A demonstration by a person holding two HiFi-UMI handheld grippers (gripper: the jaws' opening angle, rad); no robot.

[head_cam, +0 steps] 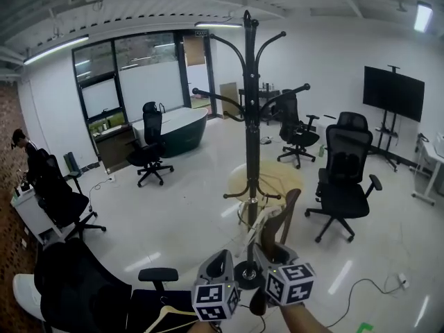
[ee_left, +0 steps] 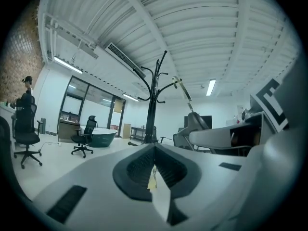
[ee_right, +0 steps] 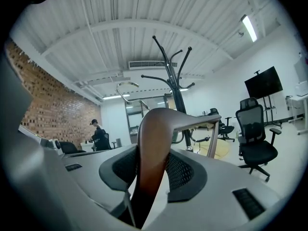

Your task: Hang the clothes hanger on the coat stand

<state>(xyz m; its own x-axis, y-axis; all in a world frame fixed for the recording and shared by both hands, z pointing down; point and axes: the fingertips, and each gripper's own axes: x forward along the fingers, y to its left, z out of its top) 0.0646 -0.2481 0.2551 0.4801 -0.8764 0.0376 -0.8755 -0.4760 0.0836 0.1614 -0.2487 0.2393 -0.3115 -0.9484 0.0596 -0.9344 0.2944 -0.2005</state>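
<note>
- My right gripper (ee_right: 151,170) is clamped on the brown wooden clothes hanger (ee_right: 155,148), with both pads pressing on its arm
- In the head view the hanger rises from that gripper, low down and just in front of the pole of the black coat stand (head_cam: 251,144), and it hangs on none of the hooks
- My left gripper (ee_left: 154,165) has its jaws together, holding nothing, just beside the right one
- Office chairs (head_cam: 345,179) stand about on the pale floor (head_cam: 187,220)
</note>
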